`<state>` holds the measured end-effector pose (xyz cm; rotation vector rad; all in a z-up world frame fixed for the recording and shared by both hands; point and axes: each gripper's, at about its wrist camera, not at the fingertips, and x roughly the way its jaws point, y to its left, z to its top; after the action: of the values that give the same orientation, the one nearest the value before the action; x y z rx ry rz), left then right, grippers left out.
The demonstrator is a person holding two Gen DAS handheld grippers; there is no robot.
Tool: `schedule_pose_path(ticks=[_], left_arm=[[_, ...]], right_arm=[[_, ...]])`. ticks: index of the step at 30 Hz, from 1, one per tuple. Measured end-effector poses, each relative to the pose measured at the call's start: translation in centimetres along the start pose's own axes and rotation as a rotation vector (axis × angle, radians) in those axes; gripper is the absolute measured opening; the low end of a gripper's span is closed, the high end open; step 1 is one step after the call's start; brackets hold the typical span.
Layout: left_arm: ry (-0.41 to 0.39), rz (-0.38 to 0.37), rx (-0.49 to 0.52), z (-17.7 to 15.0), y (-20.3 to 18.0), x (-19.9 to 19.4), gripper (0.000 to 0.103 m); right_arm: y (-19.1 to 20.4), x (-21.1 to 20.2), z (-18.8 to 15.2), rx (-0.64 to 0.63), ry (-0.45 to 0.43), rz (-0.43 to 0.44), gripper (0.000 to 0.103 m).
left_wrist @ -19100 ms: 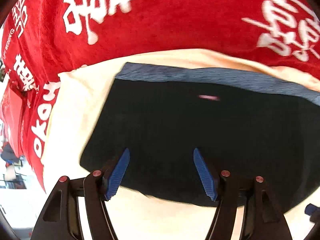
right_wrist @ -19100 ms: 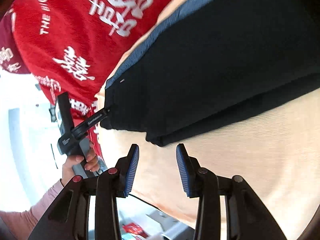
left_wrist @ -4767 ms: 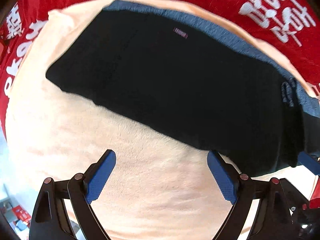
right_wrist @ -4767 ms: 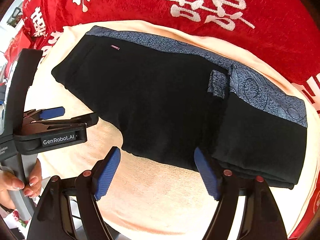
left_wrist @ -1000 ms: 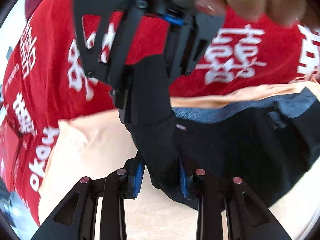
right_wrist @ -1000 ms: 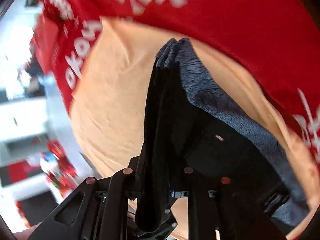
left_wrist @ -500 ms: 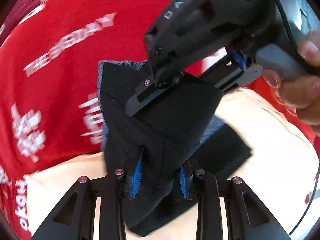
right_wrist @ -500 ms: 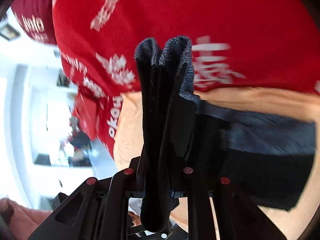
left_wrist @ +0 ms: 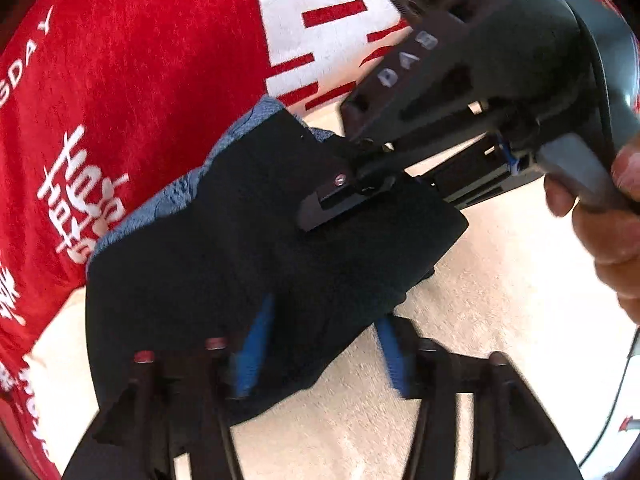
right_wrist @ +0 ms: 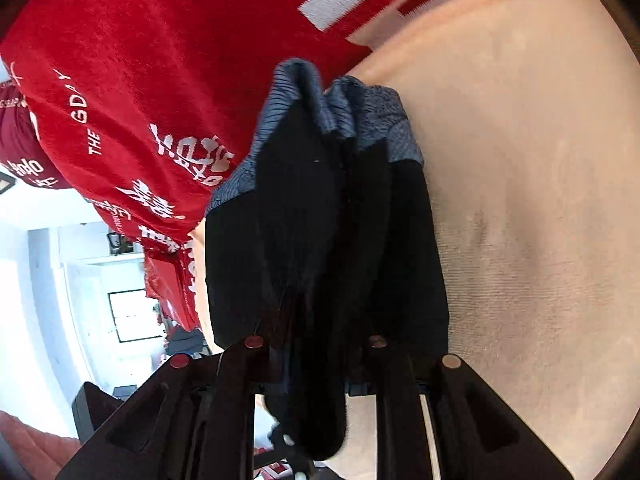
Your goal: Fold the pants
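Underneath it all lies a red blanket (left_wrist: 160, 80) printed with white characters, and over it a cream cloth (left_wrist: 500, 300) that takes up most of the right-wrist view. On the cream cloth, with one edge reaching over the red, sit the pants (left_wrist: 224, 248): black, folded into a thick bundle, their blue-grey patterned waistband (right_wrist: 360, 120) bunched at the far end. The right gripper (left_wrist: 332, 204), held by a hand (left_wrist: 608, 216) at the picture's right edge, comes in from that side and is clamped on the top layers of the pants (in its own view the black fabric fills the narrow gap between its jaws and hides the pads). The left gripper (left_wrist: 320, 348) points steeply down at the near edge of the bundle; its jaws are opening, the blue pads (left_wrist: 252, 352) standing apart with a fold of the pants between them, the right pad clear of the cloth.
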<state>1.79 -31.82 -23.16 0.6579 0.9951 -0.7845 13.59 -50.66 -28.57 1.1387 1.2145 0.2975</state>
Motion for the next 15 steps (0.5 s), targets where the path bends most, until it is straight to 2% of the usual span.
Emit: schedule_pose_path(ticks=[5,7,8,11,13,15], left_arm=[[0.054,-0.049,-0.031,0.1,1.9,-0.9,0.055],[0.085,-0.074,-0.082,0.0,3.6,-1.4,0.062],[0.091,-0.074,-0.107,-0.1,4.2,-1.6,0.07],[0.114,-0.049,-0.203,-0.3,7.4,-2.5,0.07],[0.14,0.005,-0.255,-0.3,8.2,-3.3,0.07],[0.16,0.028,-0.303,-0.6,10.1,-3.3,0.07]], right_arm=[[0.3,-0.3,-0.2,-0.004,-0.016,-0.011,0.021],[0.7,-0.6,-0.5,-0.024,-0.018,-0.054,0.021],[1.2,-0.6,-0.6,-0.036,-0.02,-0.072,0.022],[2.6,-0.4,-1.1,-0.075,-0.023,-0.168,0.022],[3.3,-0.4,-1.3,-0.07,-0.034,-0.207,0.023],[3.3,-0.5,-1.5,-0.056,-0.041,-0.227,0.024]])
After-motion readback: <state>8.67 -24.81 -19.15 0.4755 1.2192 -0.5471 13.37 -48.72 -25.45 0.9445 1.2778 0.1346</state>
